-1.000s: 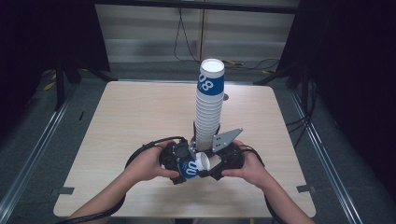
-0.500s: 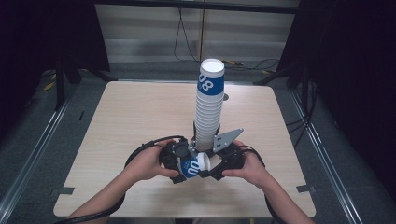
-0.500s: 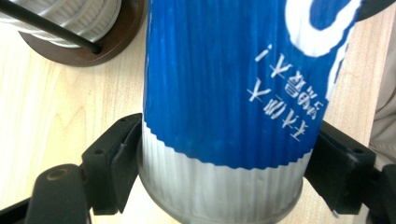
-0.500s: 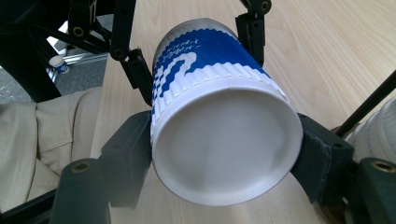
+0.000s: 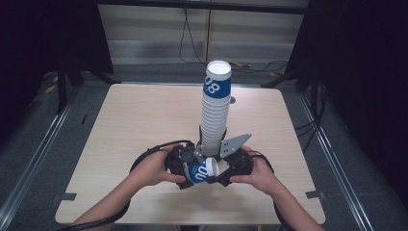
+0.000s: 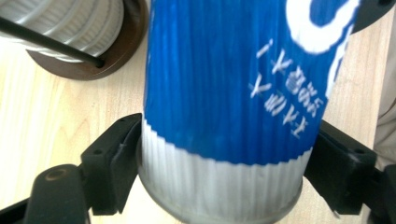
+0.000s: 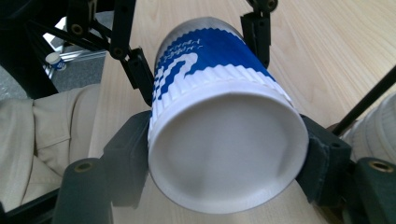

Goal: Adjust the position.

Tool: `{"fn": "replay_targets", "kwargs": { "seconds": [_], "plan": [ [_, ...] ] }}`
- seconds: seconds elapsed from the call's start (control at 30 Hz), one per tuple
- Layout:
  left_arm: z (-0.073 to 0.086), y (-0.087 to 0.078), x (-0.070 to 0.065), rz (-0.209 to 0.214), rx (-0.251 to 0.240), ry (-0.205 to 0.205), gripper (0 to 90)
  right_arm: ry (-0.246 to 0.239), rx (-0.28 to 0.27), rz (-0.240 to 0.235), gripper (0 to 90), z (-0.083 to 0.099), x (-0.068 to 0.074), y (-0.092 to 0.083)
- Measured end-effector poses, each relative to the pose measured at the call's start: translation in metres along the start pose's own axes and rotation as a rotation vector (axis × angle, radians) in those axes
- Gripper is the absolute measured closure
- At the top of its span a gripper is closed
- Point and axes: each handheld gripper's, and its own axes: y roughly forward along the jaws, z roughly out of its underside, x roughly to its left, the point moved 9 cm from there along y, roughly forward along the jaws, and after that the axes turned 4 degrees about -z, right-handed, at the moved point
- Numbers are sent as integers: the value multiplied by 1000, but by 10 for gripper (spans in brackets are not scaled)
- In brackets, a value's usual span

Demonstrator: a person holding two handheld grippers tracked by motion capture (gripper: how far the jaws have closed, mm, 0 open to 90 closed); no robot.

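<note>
Both grippers' fingers (image 6: 116, 163) clamped inward

The cup (image 7: 224, 135) looks like paper: its wall is finely ribbed, printed matt blue with white lettering, and the band at each end is plain white. Its flat end is smooth, dull white with a slight sheen. The tall stack of cups (image 5: 215, 113), at twelve o'clock from it in the high view, shows the same ribbed white paper, with a blue-printed one on top. The stack's round base (image 6: 123, 56) is dark brown and smooth. The worktop (image 5: 144, 120) is pale wood-grain laminate, matt and even. Each tool's jaws are matt black plastic with small brassy metal pins; the right tool (image 5: 226, 169) carries a dull grey plate (image 5: 235, 143).
</note>
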Motion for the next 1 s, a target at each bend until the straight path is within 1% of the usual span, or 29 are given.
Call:
{"fn": "replay_targets", "kwargs": {
  "seconds": [0.03, 0.07, 0.13, 0.2, 0.23, 0.27, 0.3, 0.33, 0.37, 0.4, 0.43, 0.47, 0.53, 0.57, 0.6, 0.63, 0.67, 0.7, 0.73, 0.77, 0.8, 0.83, 0.87, 0.9, 0.97, 1.0],
  "plan": [
    [0, 0, 0, -7, -4, 8, 179, 1, 13, 5, 289, 0, 0, -1],
    [0, 0, 1, -15, -18, 12, 179, 1, 13, 5, 289, 0, 0, -1],
    [-1, 0, 1, -20, -39, 9, 174, 20, 8, 0, 290, 0, 0, -2],
    [-1, -1, 1, -13, -53, 8, 170, 36, -2, -3, 290, -1, -1, -4],
    [-2, -2, 1, -13, -72, -6, 167, 38, -6, -10, 291, -1, -1, -5],
    [-2, -2, 1, -13, -72, -6, 167, 38, -6, -10, 291, -1, -1, -5],
    [-1, -1, 0, -9, -83, -20, 167, 37, -6, -10, 291, -1, -1, -6],
    [-1, -1, 0, -5, -92, -22, 163, 34, -7, -10, 291, -1, -1, -6],
    [0, -1, 0, 1, -89, -25, 163, 35, -6, -7, 290, -1, -1, -6],
    [1, 0, 0, -1, -95, -23, 163, 36, -7, -8, 290, -1, 0, -6],
    [2, 1, 0, -4, -104, -30, 162, 34, -9, -9, 290, -2, 0, -7],
    [3, 1, 0, -1, -103, -26, 162, 37, -12, -12, 290, -2, 0, -7],
    [4, 1, -1, 9, -120, -49, 160, 42, -19, -12, 290, -2, 0, -7],
    [4, 1, 0, 14, -132, -53, 156, 48, -26, -16, 290, -3, -1, -8],
    [5, 1, 1, 15, -136, -44, 156, 48, -26, -16, 290, -3, -1, -8],
    [5, 0, 1, 20, -144, -66, 156, 54, -30, -15, 290, -3, -1, -9],
    [6, 0, 1, 30, -144, -76, 157, 60, -36, -17, 290, -3, -1, -9],
    [9, 1, 0, 46, -133, -75, 159, 59, -39, -16, 290, -3, -1, -9],
    [11, 3, -2, 63, -122, -93, 174, 60, -48, -8, 290, -3, -2, -11],
    [13, 4, -3, 68, -114, -103, 188, 70, -61, -7, 290, -4, -3, -12],
    [14, 6, -3, 59, -122, -94, 188, 72, -73, -12, 290, -5, -3, -15],
    [15, 7, -2, 60, -128, -91, 188, 75, -82, 3, 289, -5, -5, -18],
    [15, 8, -2, 62, -140, -101, 188, 75, -82, 3, 289, -5, -5, -18],
    [16, 9, -3, 70, -137, -109, 187, 79, -93, 3, 289, -5, -6, -22],
    [18, 10, -4, 71, -146, -122, 187, 78, -92, 12, 288, -5, -6, -23],
    [18, 11, -4, 74, -147, -120, 187, 77, -91, 10, 288, -4, -6, -24]
  ]
}}
